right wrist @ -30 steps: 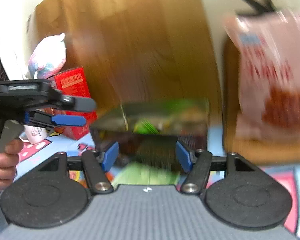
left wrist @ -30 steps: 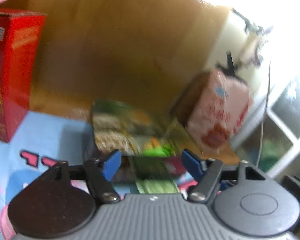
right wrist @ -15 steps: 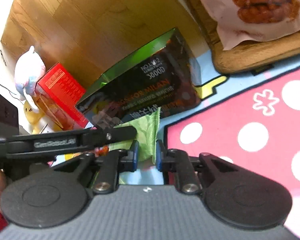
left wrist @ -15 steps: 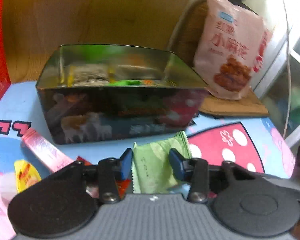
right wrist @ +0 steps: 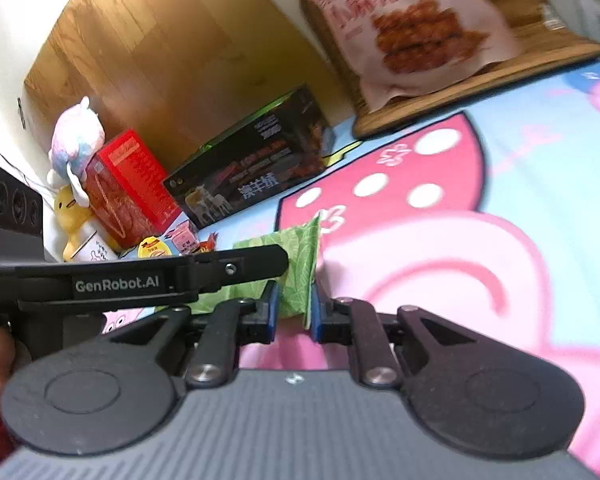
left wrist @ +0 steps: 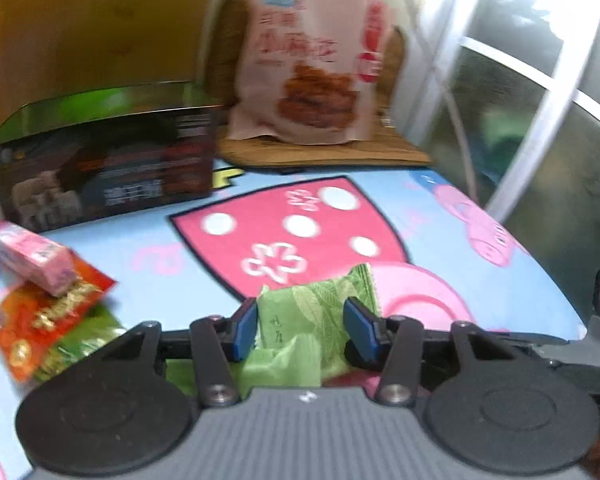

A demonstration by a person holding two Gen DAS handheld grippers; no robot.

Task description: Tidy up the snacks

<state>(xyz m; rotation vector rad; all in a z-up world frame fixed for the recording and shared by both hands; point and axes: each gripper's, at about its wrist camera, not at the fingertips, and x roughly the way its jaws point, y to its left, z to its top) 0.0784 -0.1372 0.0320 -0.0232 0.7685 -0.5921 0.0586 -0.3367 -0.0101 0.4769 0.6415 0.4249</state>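
Green, leaf-printed foil marks the snack packet (right wrist: 296, 264), which the right claw (right wrist: 293, 314) clamps by its lower edge, both blue pads pressed against it; the packet stands on edge above the pink-and-blue cartoon mat (right wrist: 480, 240). From the left wrist view the same packet (left wrist: 312, 320) lies between the pads of the left claw (left wrist: 300, 326), which stand apart on either side of it; contact with the pads cannot be confirmed. The left claw's black body (right wrist: 160, 276) crosses just beside the packet in the right wrist view. Beyond the packet and to its left sits the dark open-topped box (left wrist: 104, 164), upper rim clear, with bare mat between it and the packet. Left of the packet lie a pink carton (left wrist: 32, 256) resting on a red-orange sachet (left wrist: 48, 312), close to the left claw. Behind the box, relative to the packet, a large pale snack bag (left wrist: 312, 60) stands upright on a wooden board (left wrist: 324, 152). A red box (right wrist: 128, 188) and plush toys (right wrist: 76, 148) stand left of the dark box. To the packet's right the mat runs unobstructed to its edge.
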